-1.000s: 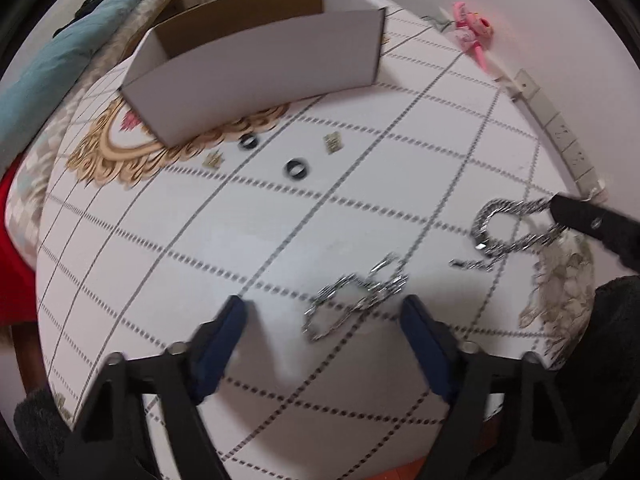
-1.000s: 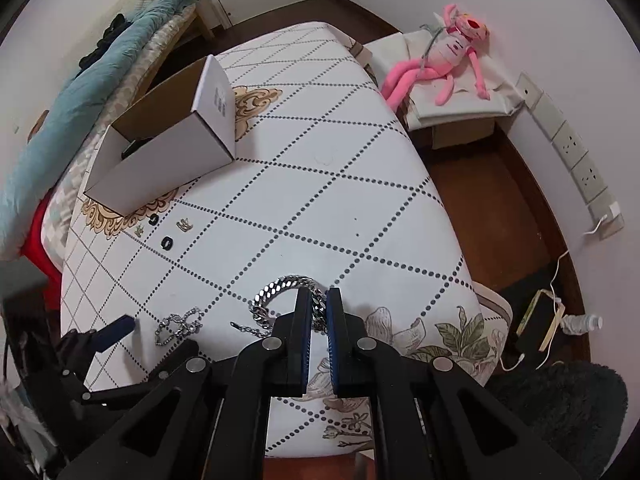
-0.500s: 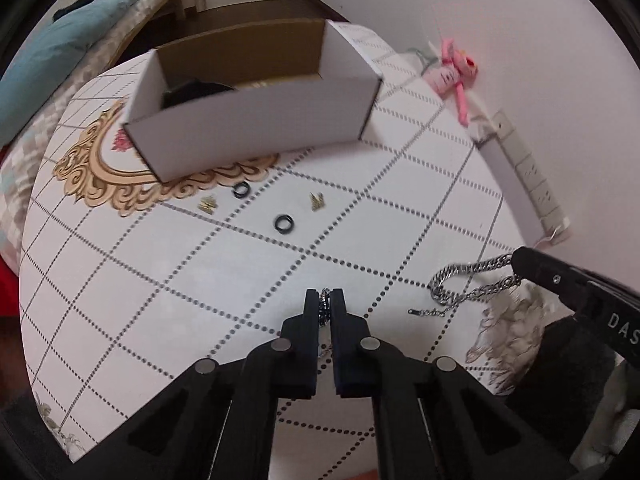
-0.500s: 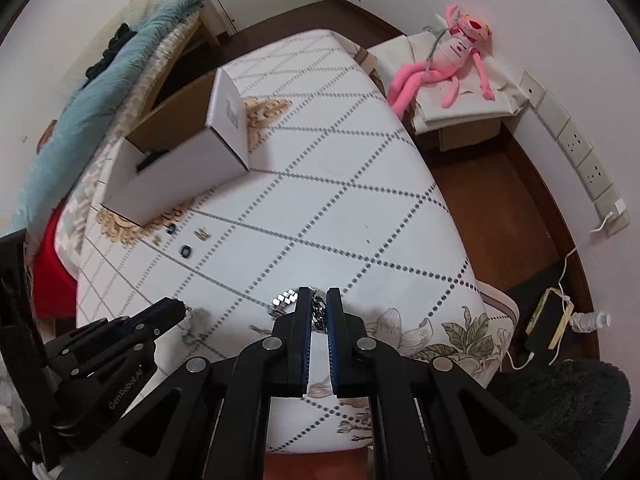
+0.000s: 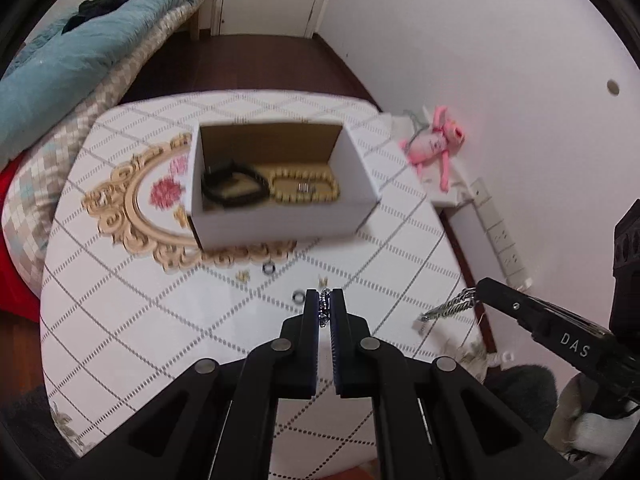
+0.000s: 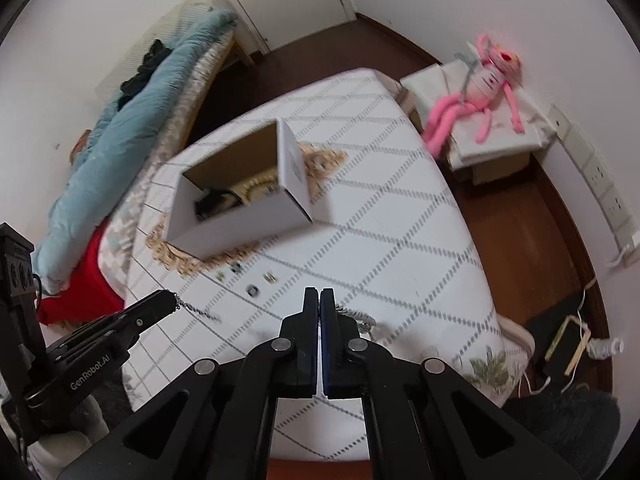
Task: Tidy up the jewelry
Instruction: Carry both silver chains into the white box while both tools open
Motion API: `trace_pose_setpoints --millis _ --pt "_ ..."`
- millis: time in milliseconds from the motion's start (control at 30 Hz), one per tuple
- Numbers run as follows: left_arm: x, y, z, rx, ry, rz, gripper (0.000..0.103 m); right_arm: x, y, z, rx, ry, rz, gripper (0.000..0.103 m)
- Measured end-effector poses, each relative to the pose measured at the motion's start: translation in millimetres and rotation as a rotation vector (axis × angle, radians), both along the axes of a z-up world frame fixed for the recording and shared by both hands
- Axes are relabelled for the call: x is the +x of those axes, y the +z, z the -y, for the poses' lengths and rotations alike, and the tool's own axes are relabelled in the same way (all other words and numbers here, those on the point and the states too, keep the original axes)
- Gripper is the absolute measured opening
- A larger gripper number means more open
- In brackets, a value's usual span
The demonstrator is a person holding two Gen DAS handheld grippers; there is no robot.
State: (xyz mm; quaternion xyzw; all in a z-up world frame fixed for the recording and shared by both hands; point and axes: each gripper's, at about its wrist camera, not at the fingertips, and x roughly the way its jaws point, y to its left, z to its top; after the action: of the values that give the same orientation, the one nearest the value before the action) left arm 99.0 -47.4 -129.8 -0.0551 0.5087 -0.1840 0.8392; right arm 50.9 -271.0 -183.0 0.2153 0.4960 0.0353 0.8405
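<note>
White cloth with a dotted diamond grid and a gold floral medallion covered the surface (image 5: 132,312), which stood in a bedroom with a teal quilt (image 5: 80,52) on the bed at far left and dark wood flooring beyond. In the left wrist view, the left gripper (image 5: 325,310) had its jaws almost fully closed on a thin silver chain (image 5: 325,307), which a second ago lay loose on the cloth between wide-open jaws; it had since been pinched and lifted well above the surface. The open cardboard box (image 5: 280,224) sat ahead, already holding a black band (image 5: 234,186) and a beaded bracelet (image 5: 304,188). Two small dark rings (image 5: 269,269) and little gold pieces (image 5: 243,277) lay on the cloth just near the box. At right, the right gripper (image 5: 478,296) carried a heavier curb chain (image 5: 448,310) hanging from its tip.

In the right wrist view, the right gripper's (image 6: 320,300) jaws stood closed to a sliver, and the curb chain (image 6: 356,314) showed just right of the fingers, raised off the cloth where it had rested a second earlier. The left gripper (image 6: 170,300) entered at left with the thin chain (image 6: 196,310) dangling. The box (image 6: 240,224) lay farther off, a pink plush toy (image 6: 480,96) on a low stand at far right. With both chains airborne, dropping them into the box looked like the next step.
</note>
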Motion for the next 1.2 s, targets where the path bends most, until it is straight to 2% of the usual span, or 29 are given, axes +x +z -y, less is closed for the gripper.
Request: trace_pose_setpoints --millis 300,467,567,733,800,900,967,1033,1067,1100,1167,1200 --pt "46.2 47.6 -6.5 -0.041 0.006 0.081 0.003 43.3 60.2 -16.9 -0.007 0.087 0.114 0.001" --pt "80.4 59.4 -11.5 -0.038 0.019 0.097 0.003 80.0 80.9 -26.9 -0.022 0.121 0.144 0.000" --pt "103.8 52.2 -17.1 -0.040 0.026 0.060 0.003 105.1 83.0 -33.4 -0.023 0.137 0.134 0.000" --pt "127.4 27.4 -25.6 -0.033 0.043 -0.032 0.003 140.6 68.8 -45.7 -0.019 0.179 0.067 0.000" --pt "133.9 17.4 -27.8 -0.010 0.060 -0.065 0.005 149.2 60.8 -51.9 -0.022 0.196 0.040 0.000" --pt "144.2 2.7 -29.7 0.088 0.112 -0.113 0.008 165.4 43.4 -60.8 -0.045 0.230 -0.030 0.000" --pt "148.4 -4.9 -33.2 0.116 0.132 -0.128 0.024 173.7 31.6 -64.2 -0.067 0.245 -0.075 0.001" --pt "149.8 -6.1 -36.0 0.140 0.148 -0.104 0.071 180.7 18.7 -66.7 -0.100 0.249 -0.125 0.001" --pt "148.7 -5.1 -37.4 0.164 0.156 -0.071 0.075 183.6 12.5 -67.7 -0.125 0.253 -0.143 0.002" --pt "148.8 -3.5 -38.3 0.187 0.163 -0.049 0.076 184.9 9.0 -67.6 -0.141 0.249 -0.151 0.009" --pt "151.6 -3.9 -40.0 0.227 0.174 -0.036 0.088 185.9 3.7 -66.9 -0.179 0.242 -0.160 0.040" --pt "152.8 -4.3 -41.3 0.238 0.177 -0.032 0.102 186.1 1.3 -66.2 -0.202 0.234 -0.159 0.072"
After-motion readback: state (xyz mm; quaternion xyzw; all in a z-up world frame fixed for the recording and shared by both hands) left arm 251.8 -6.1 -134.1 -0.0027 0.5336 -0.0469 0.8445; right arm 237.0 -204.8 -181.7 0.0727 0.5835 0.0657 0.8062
